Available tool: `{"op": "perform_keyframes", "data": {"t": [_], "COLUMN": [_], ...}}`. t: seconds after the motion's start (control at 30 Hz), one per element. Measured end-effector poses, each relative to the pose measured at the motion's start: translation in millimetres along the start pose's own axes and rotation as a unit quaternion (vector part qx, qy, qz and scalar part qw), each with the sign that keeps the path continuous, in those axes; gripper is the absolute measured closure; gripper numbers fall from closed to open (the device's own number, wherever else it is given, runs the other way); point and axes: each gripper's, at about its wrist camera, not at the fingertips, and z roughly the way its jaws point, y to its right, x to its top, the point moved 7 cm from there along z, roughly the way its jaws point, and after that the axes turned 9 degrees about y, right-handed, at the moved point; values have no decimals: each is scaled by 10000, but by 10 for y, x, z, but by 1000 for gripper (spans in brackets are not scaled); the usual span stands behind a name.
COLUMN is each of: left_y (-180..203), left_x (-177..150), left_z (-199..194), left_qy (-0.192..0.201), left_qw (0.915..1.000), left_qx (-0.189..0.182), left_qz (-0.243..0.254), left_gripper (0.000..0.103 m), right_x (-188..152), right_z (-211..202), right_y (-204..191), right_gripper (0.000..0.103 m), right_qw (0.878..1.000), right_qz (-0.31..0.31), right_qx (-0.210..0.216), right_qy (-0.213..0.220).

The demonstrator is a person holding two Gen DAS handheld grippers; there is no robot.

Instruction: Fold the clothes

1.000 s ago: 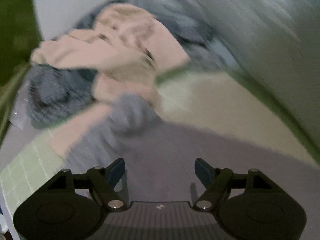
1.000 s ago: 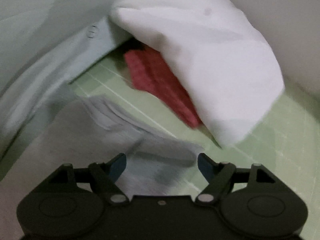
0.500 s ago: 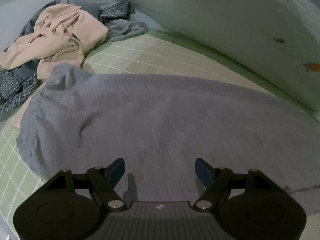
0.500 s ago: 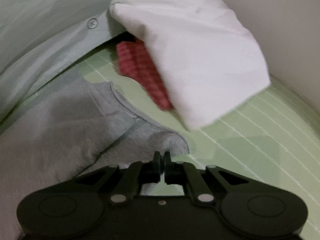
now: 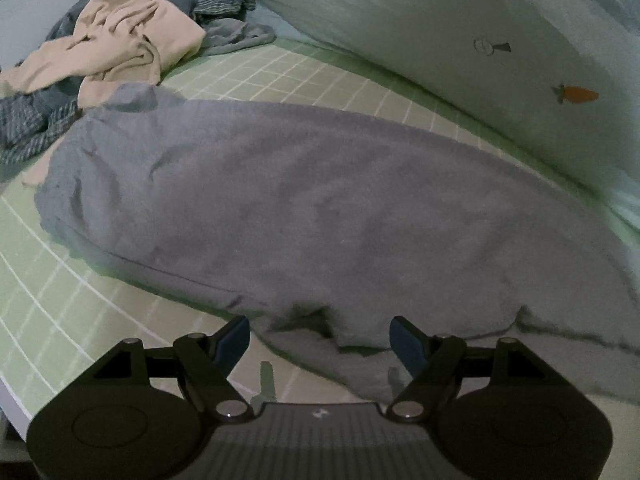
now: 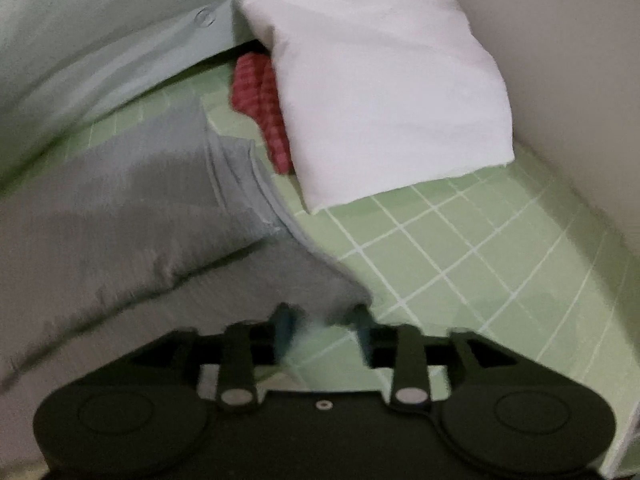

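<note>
The grey garment (image 5: 304, 208) lies spread flat on the green checked bed sheet (image 5: 80, 320). The left tongs (image 5: 320, 334) stand wide and empty over its near hem; the right tongs (image 6: 322, 330) are opening, holding nothing, at its corner. Risk: a grip taken from here may catch one layer only, or sheet with it, skewing the fold.

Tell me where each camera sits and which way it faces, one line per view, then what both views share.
Left wrist: on the left gripper, facing down along open jaws at a grey garment and clothes pile.
Right wrist: on the right gripper, jaws opening, facing the garment's hem, a white pillow and red cloth.
Shared: grey garment, green checked sheet.
</note>
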Motion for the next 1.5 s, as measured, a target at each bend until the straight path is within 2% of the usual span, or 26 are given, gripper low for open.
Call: {"op": "perform_keyframes", "data": {"t": [0.13,0.33,0.4,0.47,0.6,0.7,0.73,0.77,0.8,0.83,0.87,1.03,1.17,1.33,1.43,1.5], "left_y": [98,124,137,148,145,135,128,115,104,93,82,9,0,-72,-161,-222], "left_x": [-16,-7,0,22,76,123,140,152,165,177,190,261,391,537,390,159], "left_z": [105,262,303,320,370,421,431,444,450,456,461,369,182,-299,-452,-384], "left_qy": [94,49,6,-1,-66,-135,-144,-152,-152,-152,-153,110,401,897,894,589], "left_qw": [9995,9953,9953,9952,9947,9945,9942,9939,9937,9936,9935,9906,9905,9863,9862,9877], "left_qx": [74,413,478,520,519,542,540,552,557,562,567,573,563,395,563,686], "left_qz": [-279,-874,-841,-835,-880,-887,-914,-947,-958,-967,-977,-1236,-1186,-1323,-1271,-1274], "left_gripper": [25,26,27,32,37,50,55,64,72,91,98,101,102,102,101,100], "right_x": [49,263,352,414,458,466,466,466,467,467,488,677,937,1091,927,704], "right_z": [-112,-142,-49,48,262,360,378,398,412,422,415,317,92,-351,-460,-368], "right_y": [18,28,-48,-133,-230,-277,-293,-303,-309,-313,-311,-276,-161,104,338,469], "right_gripper": [26,25,29,40,41,45,55,71,79,93,101,102,102,102,102,102], "right_qw": [9994,9959,9944,9924,9890,9860,9858,9866,9877,9888,9897,9927,9876,9803,9838,9874], "right_qz": [7,585,597,661,1030,1264,1287,1262,1214,1161,1089,705,902,1131,1133,1159], "right_qx": [269,510,725,944,1052,1084,1077,1030,980,942,928,950,1086,1135,888,750], "right_qy": [214,473,481,428,145,43,29,9,-12,-31,-12,251,685,1154,1071,770]}}
